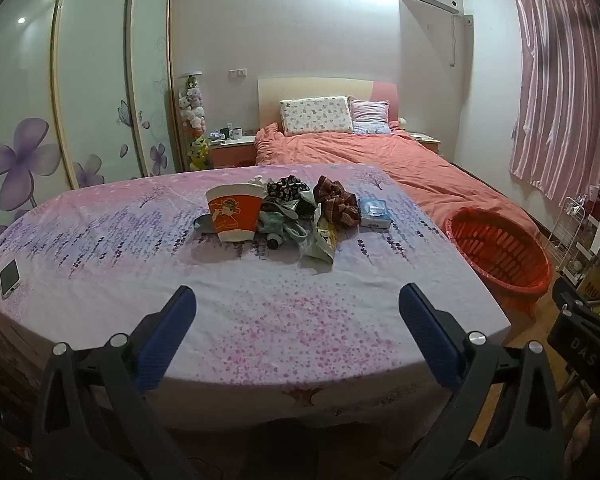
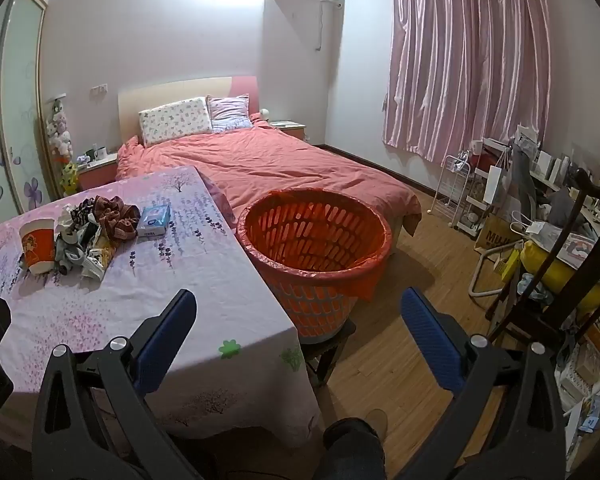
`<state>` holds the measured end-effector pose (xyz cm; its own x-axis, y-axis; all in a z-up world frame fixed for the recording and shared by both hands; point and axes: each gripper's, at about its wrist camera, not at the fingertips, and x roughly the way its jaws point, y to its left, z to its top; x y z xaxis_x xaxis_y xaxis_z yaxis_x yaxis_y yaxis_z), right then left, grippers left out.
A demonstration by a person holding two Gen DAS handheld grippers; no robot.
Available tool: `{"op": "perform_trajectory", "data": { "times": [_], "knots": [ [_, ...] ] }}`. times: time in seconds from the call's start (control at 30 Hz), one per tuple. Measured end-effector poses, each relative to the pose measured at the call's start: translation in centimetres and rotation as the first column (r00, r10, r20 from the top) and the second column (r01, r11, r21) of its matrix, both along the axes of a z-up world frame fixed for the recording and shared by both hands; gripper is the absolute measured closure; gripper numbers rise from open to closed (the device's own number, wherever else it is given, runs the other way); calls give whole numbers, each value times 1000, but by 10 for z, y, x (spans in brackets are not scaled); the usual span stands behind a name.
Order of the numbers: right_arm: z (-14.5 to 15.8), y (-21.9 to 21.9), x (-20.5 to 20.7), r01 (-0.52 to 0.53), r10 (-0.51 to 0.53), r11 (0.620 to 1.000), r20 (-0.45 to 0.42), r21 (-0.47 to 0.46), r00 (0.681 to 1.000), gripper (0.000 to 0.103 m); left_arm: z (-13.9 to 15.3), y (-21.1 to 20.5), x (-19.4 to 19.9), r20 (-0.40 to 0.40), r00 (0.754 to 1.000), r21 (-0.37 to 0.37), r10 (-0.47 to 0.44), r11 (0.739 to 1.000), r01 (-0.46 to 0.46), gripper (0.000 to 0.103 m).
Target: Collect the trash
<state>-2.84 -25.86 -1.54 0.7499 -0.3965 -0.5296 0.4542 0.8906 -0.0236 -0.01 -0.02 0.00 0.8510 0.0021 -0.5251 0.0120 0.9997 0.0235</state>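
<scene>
Bedroom setting; table point(image 1: 100, 240) under a lilac floral cloth in the foreground, bed point(image 1: 400, 160) behind it, wardrobe point(image 1: 100, 80) at left, curtain point(image 2: 468, 60) at right.

Step in hand, as judged: the very start; no item is gripped and the bin point(image 2: 316, 240) looks empty inside, so collection has not begun.

Left gripper point(image 1: 296, 300): jaws spread wide, nothing between them, hovering over the near part of the table, well short of the pile. Right gripper point(image 2: 298, 304): likewise spread wide and empty, hanging over the table corner and the floor, near the bin.

Task things: pile point(image 1: 300, 216) of clutter at mid-table; paper cup point(image 1: 234, 212) on its left; crumpled wrapper point(image 1: 322, 240) at the front; dark and brown fabric-like bunches point(image 1: 336, 200) behind, nature unclear; tissue pack point(image 1: 374, 212) just beside the pile on the right, possibly not trash. The bin stands on a stool point(image 2: 328, 344) just beside the table's right edge.

Next move, as judged: reach forward to the pile, close on the cup or the wrapper, carry it right and drop it into the bin; wrapper is thin and will need a low pinch.

Nearby: phone point(image 1: 10, 276) at the table's left edge, well apart from the pile; a cluttered chair point(image 2: 560, 260) right of the bin; nothing lies between the grippers and the pile.
</scene>
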Motion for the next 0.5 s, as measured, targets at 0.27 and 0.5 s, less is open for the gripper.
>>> {"op": "perform_trajectory", "data": {
  "times": [0.27, 0.5],
  "knots": [
    [-1, 1, 0, 0, 0, 1000, 1, 0, 1000, 2, 0, 0, 0, -2, 1000, 0, 1, 1000, -1, 4],
    [-1, 2, 1, 0, 0, 1000, 0, -3, 1000, 2, 1, -2, -2, 1, 1000, 2, 6, 1000, -6, 4]
  ]
}}
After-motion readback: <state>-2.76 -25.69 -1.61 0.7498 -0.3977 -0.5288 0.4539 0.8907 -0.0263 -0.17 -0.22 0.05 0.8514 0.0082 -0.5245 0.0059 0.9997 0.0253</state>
